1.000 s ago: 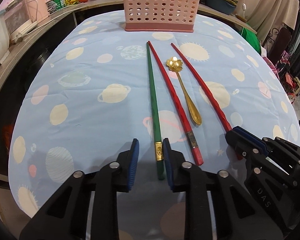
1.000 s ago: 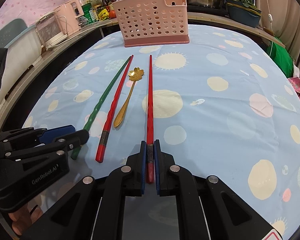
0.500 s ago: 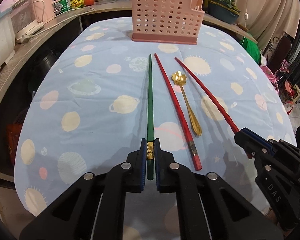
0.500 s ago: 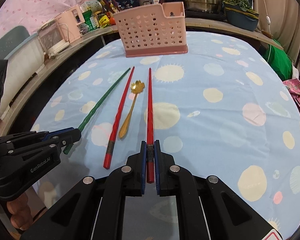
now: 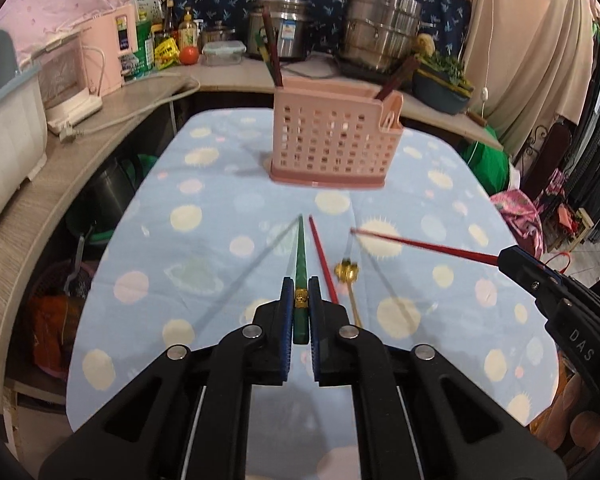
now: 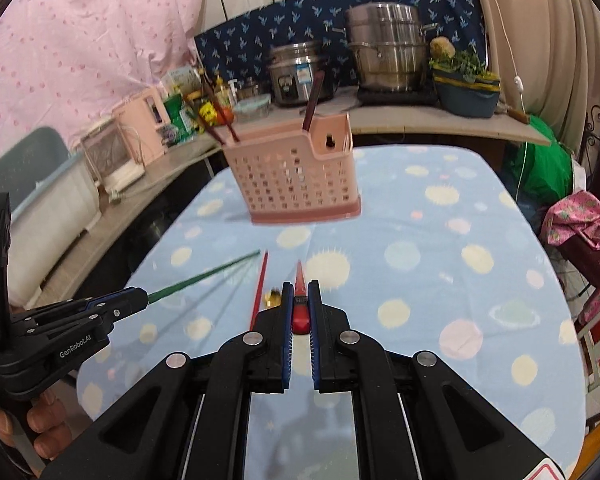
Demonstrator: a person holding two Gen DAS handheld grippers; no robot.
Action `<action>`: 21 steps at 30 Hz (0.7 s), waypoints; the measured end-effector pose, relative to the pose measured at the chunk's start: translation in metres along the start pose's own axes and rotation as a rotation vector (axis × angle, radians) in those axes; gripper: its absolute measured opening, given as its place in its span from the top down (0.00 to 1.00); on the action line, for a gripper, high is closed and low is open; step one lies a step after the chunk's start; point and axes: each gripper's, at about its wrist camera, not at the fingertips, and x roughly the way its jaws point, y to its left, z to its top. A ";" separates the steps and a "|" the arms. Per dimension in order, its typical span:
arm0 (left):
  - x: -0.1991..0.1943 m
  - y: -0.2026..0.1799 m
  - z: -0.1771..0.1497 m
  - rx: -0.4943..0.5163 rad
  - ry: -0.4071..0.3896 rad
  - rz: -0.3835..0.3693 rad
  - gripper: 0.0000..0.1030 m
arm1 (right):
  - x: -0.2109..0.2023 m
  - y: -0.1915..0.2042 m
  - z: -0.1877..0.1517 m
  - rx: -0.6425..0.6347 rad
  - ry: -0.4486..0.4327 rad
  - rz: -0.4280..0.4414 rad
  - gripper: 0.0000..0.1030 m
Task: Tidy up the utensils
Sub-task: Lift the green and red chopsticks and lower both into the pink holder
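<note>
Slippage is the main risk here, since both tools carry long thin sticks by one end only. On the left, the left gripper is clamped on the thick end of the slim green chopstick with a gold band, which points forward, lifted off the blue planet-print tablecloth. Just right of it, a second red chopstick and a small gold spoon with a flower-shaped bowl lie on the cloth, not yet collected. Further right, the right gripper is closed on the butt of the long red chopstick, also raised, its tip angling toward the green one. Ahead stands the pink perforated plastic utensil basket, already holding a few dark sticks. Gripped so near the end, either chopstick could pivot or droop between the pads. The two tips could also cross and knock each other, or catch the basket's rim or a wall hole instead of dropping inside, tipping the light basket.
</note>
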 end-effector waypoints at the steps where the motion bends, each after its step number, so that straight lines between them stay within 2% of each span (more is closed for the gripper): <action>1: -0.002 0.000 0.008 0.000 -0.020 -0.001 0.93 | -0.001 -0.001 0.007 0.006 -0.011 0.006 0.93; 13: -0.016 0.007 0.091 -0.040 -0.145 -0.002 0.93 | -0.001 -0.004 0.071 0.001 -0.119 0.012 0.93; 21: -0.027 0.012 0.147 -0.068 -0.210 -0.043 0.93 | -0.004 -0.008 0.120 0.028 -0.207 0.055 0.93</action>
